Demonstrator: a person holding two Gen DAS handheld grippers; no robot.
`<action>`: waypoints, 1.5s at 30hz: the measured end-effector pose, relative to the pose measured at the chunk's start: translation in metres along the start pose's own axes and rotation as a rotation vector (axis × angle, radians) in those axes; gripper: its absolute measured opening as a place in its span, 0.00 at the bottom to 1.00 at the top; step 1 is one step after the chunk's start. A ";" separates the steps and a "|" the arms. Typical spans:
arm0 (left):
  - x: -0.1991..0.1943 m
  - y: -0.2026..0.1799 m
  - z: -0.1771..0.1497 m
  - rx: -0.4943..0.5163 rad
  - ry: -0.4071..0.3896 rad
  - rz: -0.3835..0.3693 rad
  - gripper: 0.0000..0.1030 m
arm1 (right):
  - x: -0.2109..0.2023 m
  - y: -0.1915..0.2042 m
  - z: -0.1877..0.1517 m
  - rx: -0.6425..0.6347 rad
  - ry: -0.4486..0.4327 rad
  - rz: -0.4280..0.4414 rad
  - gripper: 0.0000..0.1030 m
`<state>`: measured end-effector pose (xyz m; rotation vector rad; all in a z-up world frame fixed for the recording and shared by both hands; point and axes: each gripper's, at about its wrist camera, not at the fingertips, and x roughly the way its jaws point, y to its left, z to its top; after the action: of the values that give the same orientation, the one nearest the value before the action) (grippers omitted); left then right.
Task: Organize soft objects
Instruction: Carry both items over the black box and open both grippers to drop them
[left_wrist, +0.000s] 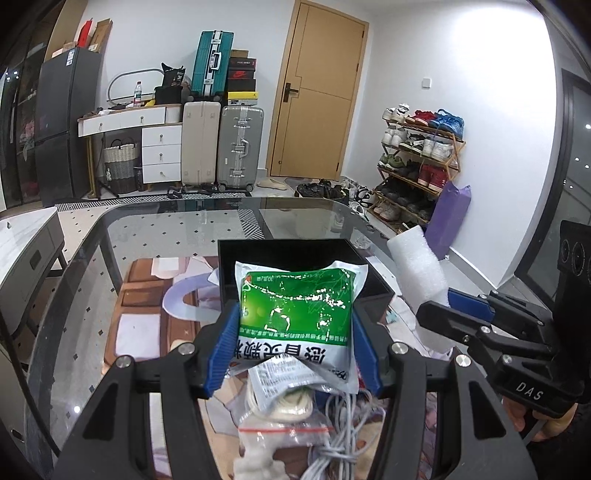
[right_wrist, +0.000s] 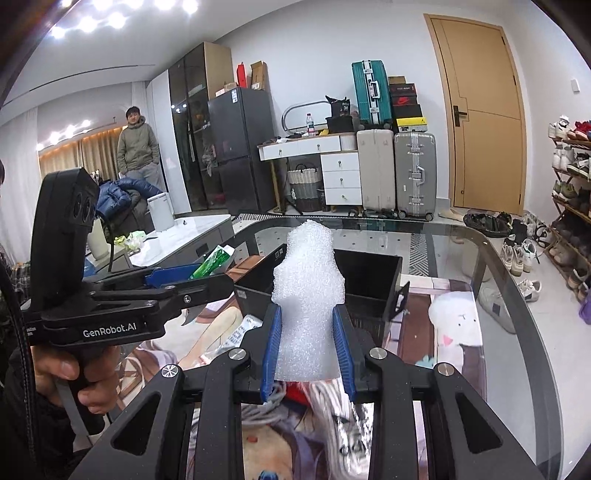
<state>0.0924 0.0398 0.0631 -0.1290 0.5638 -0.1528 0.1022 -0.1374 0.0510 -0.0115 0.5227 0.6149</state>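
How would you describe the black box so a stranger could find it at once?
Start at the glass table. Near its middle sits the black box, open-topped. Unlike the soft green packet and white foam held before it, it is rigid, dark and square-cornered.

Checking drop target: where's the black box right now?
The black box sits open on the glass table, straight ahead of both tongs, just beyond the foam piece and the green packet.

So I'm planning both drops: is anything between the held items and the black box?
Nothing visible blocks either. The left tongs hold the green packet just short of the black box; the right tongs hold the white foam before its open top.
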 end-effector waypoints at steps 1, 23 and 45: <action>0.002 0.001 0.003 -0.001 -0.001 0.006 0.55 | 0.004 -0.001 0.004 0.000 0.006 -0.003 0.27; 0.065 0.005 0.030 -0.015 0.069 0.061 0.55 | 0.082 -0.030 0.048 0.015 0.106 -0.043 0.27; 0.086 0.005 0.034 -0.016 0.100 0.066 0.55 | 0.117 -0.048 0.038 0.014 0.162 -0.084 0.40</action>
<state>0.1828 0.0322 0.0455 -0.1184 0.6683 -0.0906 0.2273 -0.1066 0.0224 -0.0701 0.6803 0.5302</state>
